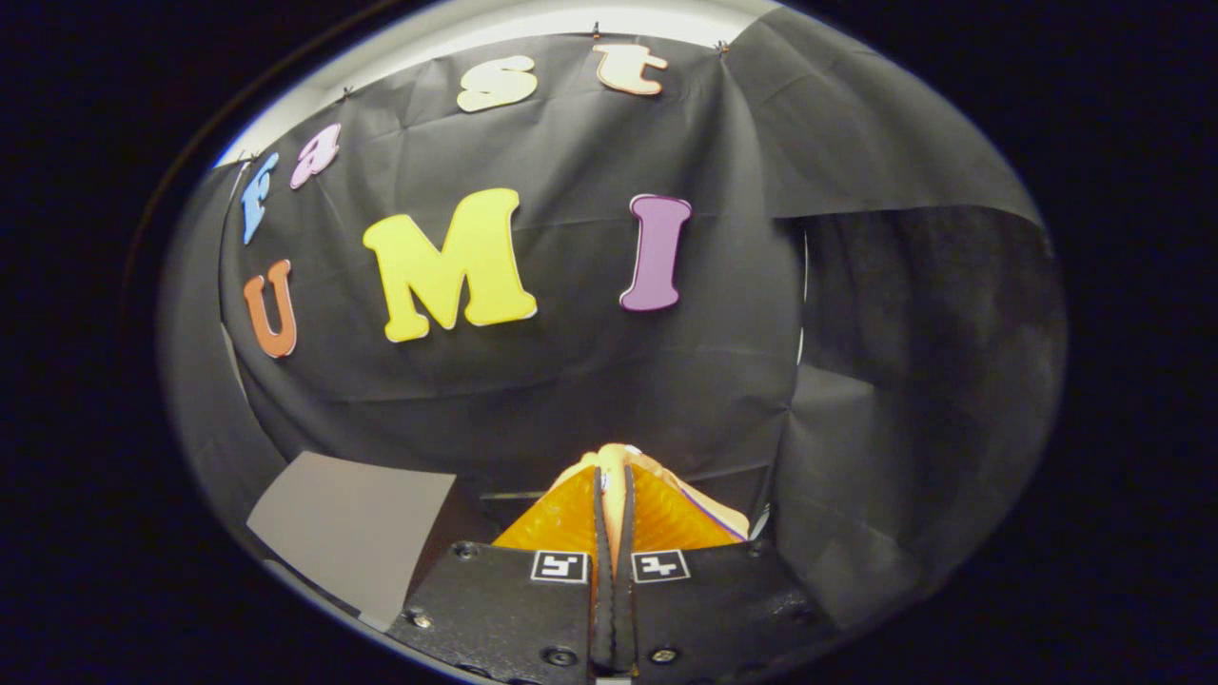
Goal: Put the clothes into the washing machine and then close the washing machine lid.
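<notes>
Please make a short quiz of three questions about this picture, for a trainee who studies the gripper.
1. True or false: the gripper is wide open.
2. What shows between the fingers? A) a pale piece of cloth B) a metal spoon C) a glass cup
3. Which flat grey thing lies beside the fingers?

Key:
1. False; the fingers are nearly together.
2. A.
3. A grey sheet.

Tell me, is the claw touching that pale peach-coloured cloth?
Touching. The gripper view shows the claw with both fingers squeezed nearly together on the pale peach-coloured cloth, which bunches out beyond them.
</notes>
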A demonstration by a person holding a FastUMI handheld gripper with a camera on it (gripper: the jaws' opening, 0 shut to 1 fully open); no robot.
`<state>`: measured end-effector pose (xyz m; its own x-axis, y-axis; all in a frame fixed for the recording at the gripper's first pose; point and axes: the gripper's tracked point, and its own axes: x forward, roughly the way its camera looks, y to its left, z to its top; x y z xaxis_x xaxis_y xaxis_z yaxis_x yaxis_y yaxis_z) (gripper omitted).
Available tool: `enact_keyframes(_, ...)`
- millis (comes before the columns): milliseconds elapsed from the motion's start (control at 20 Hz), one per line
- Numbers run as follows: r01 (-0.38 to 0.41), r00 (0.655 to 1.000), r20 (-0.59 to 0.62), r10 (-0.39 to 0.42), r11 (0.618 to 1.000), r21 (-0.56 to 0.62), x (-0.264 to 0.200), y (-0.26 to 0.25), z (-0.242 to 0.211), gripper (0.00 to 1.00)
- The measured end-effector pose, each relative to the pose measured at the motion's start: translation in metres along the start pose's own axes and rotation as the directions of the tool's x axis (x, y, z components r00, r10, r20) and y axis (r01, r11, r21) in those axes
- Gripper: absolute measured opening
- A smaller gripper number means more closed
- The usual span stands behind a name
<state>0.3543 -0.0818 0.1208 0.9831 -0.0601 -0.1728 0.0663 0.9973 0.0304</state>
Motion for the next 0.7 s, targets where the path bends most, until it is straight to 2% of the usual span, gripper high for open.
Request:
enact_keyframes(350,0.010,0.995,-0.099,-0.011,1.000,-0.017,0.033,-0.010,-0.062,0.04)
enact_keyframes(700,-0.006,0.972,-0.234,-0.003,0.999,-0.038,0.076,-0.024,-0.134,0.04)
